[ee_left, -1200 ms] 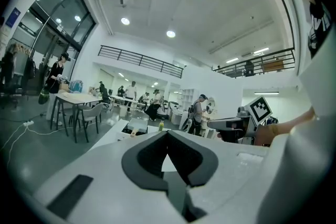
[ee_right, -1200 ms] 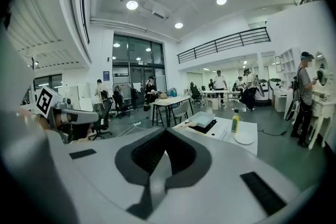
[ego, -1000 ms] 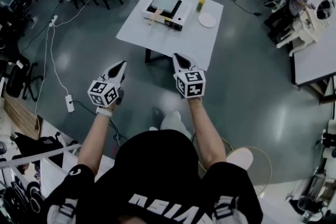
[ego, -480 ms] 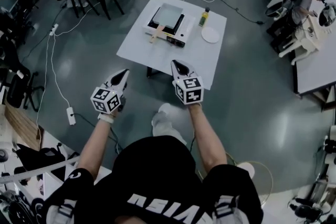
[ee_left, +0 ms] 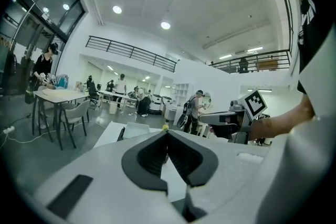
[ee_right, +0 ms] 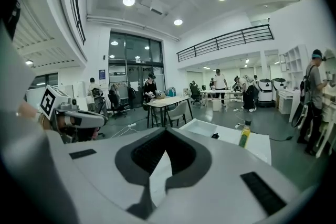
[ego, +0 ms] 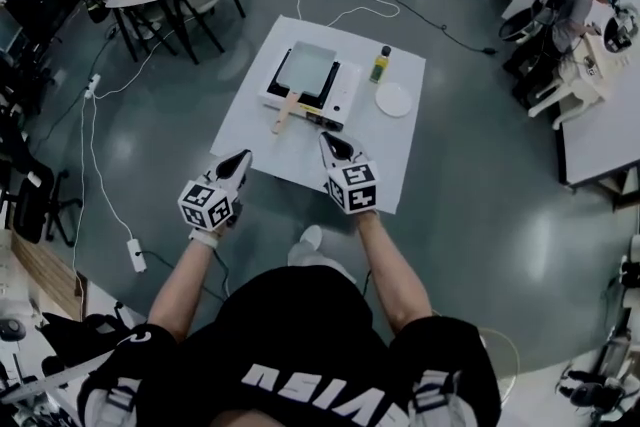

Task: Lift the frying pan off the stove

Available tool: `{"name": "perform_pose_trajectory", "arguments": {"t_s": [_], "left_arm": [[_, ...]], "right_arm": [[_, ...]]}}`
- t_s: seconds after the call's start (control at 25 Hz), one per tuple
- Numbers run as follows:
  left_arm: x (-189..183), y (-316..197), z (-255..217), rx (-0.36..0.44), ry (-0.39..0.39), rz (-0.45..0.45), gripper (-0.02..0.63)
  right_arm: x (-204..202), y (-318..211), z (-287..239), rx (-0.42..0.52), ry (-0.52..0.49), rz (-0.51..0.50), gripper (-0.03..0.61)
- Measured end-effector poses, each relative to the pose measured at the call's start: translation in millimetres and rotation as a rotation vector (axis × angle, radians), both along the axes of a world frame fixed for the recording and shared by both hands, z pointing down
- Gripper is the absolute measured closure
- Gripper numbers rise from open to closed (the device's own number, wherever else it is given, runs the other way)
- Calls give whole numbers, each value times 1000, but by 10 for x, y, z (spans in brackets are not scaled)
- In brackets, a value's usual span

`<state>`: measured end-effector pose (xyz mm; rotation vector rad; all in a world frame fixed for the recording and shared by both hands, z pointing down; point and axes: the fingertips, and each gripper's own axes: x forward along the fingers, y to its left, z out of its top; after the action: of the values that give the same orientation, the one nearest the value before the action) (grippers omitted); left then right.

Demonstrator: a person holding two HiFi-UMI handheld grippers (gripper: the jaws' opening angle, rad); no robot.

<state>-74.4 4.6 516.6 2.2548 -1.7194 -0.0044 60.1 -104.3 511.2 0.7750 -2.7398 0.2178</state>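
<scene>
You have closed in on the worktop (ego: 392, 155), and the pan (ego: 305, 68) is still untouched.
A second ago both claws hung over bare floor; now their tips reach the worktop's near edge, so the reach can begin. The left claw (ego: 240, 158) and right claw (ego: 328, 137) are both pinched together and empty. One pan sits on one stove (ego: 346, 91) at your 12 o'clock, handle toward you. There is one bottle (ego: 380, 64) at the stove's 1 o'clock and one plate (ego: 394, 99) at its 3.

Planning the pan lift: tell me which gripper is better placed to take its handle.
Left, narrowly: the wooden handle slants toward the left gripper, which points along it. The right gripper is about as near; both are shut.
</scene>
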Motion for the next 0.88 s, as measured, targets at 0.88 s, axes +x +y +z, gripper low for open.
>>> {"name": "perform_pose_trajectory", "arguments": {"t_s": [0.88], "left_arm": [[-474,-1252,190,-25,26,61,615]], "right_arm": [[-326,-1139,242,-41,22,76,583]]}}
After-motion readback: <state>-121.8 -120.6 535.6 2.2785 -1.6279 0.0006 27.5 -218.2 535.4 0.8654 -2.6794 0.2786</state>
